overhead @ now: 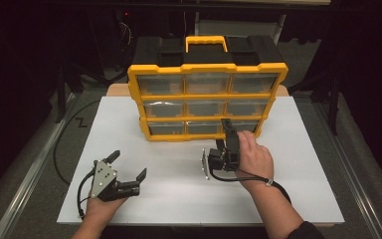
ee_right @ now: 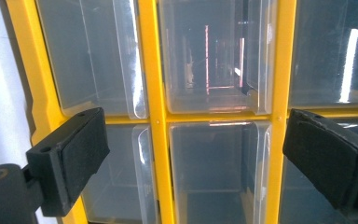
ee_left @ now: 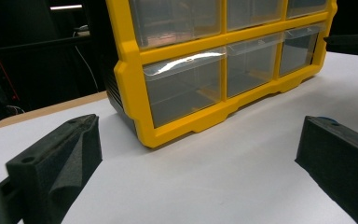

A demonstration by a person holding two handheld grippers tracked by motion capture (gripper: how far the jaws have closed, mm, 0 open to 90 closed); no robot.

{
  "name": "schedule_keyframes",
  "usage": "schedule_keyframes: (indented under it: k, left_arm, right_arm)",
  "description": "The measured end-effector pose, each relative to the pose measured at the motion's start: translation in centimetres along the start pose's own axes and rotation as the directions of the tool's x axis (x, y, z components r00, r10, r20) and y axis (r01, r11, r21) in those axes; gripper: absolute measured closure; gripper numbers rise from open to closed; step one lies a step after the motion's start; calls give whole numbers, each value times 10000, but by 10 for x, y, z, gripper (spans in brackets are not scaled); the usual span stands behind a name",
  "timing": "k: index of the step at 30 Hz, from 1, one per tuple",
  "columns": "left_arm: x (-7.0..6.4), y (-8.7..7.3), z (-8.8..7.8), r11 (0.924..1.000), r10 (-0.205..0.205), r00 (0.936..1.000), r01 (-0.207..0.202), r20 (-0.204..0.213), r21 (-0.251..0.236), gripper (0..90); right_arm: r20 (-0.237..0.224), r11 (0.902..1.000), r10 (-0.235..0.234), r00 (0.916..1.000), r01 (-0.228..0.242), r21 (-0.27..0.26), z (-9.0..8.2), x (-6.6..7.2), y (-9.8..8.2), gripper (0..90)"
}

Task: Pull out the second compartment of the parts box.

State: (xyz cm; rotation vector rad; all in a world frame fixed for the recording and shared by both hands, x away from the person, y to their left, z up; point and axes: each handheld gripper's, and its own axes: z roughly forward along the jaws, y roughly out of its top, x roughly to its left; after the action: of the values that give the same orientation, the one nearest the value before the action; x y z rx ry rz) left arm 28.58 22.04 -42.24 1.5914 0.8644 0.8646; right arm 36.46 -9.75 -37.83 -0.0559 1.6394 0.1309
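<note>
Yellow-framed organiser [overhead: 207, 99] stands upright at the far middle of the white table [overhead: 288, 164]; its long axis runs left to right across the table; its drawer face points toward the person; its yellow carry handle [overhead: 206, 43] points up and its black back half lies toward the far side.

Face shows 3 rows of 3 clear drawers; bottom row sits just above the table surface; in the high view all 9 look pushed in, contents too dim to tell.

Right gripper [overhead: 227, 130] is up against the bottom row, at the bottom right drawer [overhead: 242, 125]; jaws stand well apart, clamped on nothing; whether a jaw touches the drawer front I cannot tell. In the right gripper view the camera is rolled, so the yellow dividers [ee_right: 154, 116] run up the frame; clear drawer fronts lie close ahead between the 2 black pads [ee_right: 81, 149]. Right hand [overhead: 252, 157] grips the tool from behind, cable trailing back past the wrist.

Left gripper [overhead: 128, 166] rests low on the near left of the table, well apart from the organiser; jaws spread wide, holding nothing; in the left gripper view it looks at the organiser's bottom left corner [ee_left: 151, 135] across bare table.

A flat wooden board [overhead: 117, 89] shows under the organiser at the table's far edge; dark floor and stands surround the table; nothing lies between either gripper and the drawers.
</note>
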Motion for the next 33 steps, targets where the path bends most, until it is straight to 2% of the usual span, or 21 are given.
schedule_keyframes:
  k: [2,20,23,24,25,32,33]
  left_arm:
    - [0,0,0,10000,10,10000,-10,-1,-8,8]
    - [0,0,-1,10000,20,10000,-20,-28,-35,8]
    - [0,0,-1,10000,35,10000,-35,-26,-31,8]
    - [0,0,-1,10000,35,10000,-35,-27,-29,8]
    - [0,0,-1,10000,25,10000,-25,-29,-41,8]
    - [0,1,-1,10000,14,10000,-14,-14,-64,8]
    - [1,1,-1,10000,2,10000,-3,-27,-74,8]
  right_arm:
    - [48,9999,-155,9999,156,-19,0,-3,1,81]
    - [468,9998,-96,9989,104,-180,3,-27,12,117]
    - [563,9994,-239,9981,252,-232,4,-32,13,118]
    - [467,9999,90,9989,-85,-113,4,-31,13,118]
    - [538,9997,-147,9984,157,-180,5,-33,13,119]
    - [676,9995,-180,9975,196,-228,7,-40,17,140]
    - [740,9990,-320,9967,341,-278,7,-43,17,149]
